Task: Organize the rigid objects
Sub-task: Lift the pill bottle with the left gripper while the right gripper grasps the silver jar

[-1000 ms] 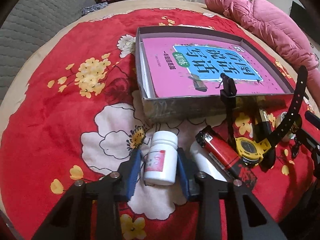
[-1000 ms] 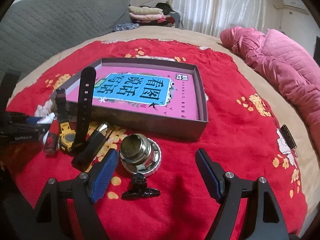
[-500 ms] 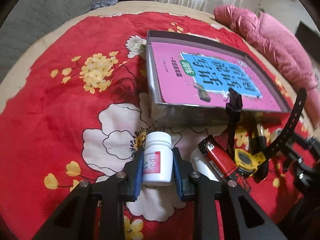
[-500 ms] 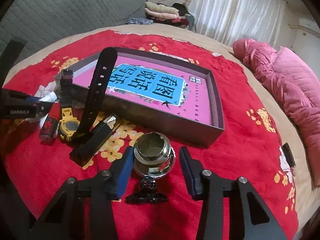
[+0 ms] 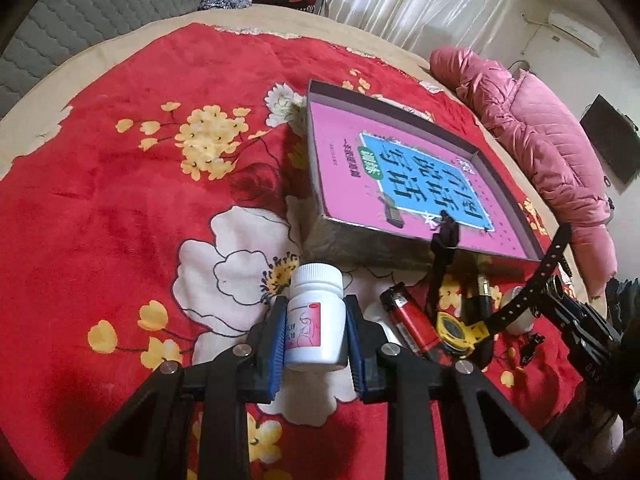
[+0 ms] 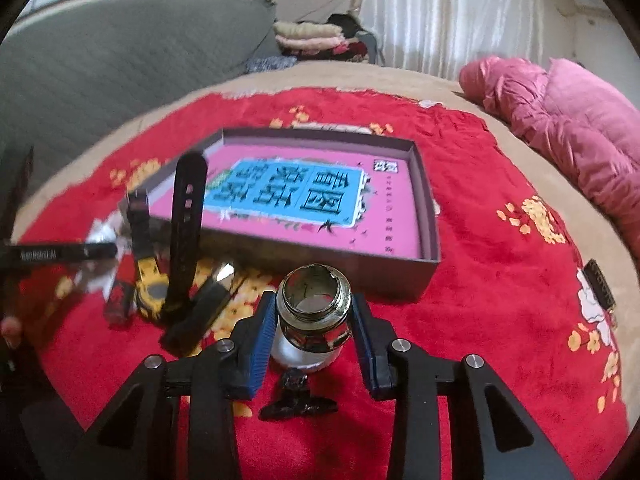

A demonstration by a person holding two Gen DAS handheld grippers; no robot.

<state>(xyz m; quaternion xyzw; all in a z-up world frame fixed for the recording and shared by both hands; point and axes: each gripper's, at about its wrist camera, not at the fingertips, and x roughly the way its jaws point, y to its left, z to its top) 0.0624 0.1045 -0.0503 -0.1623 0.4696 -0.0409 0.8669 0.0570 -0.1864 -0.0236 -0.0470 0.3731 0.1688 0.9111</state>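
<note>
Soft daylight pours through the white curtains (image 5: 420,4) at the back, washing them out. The red blanket (image 5: 120,200) reads bright and sharp in the left view. The right view smears with motion blur, worst on its left side. Fisheye bending and dark vignettes ring both.

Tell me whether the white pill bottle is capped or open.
Capped. The white pill bottle shows its white screw cap seated on top, standing upright between the left gripper jaws. Whether the contents are full cannot be told.

a book (image 5: 404,184) is lying in the box (image 5: 360,240); lighter (image 5: 408,326) and watch (image 5: 456,330) are sitting before it on the bed (image 5: 120,208).
</note>
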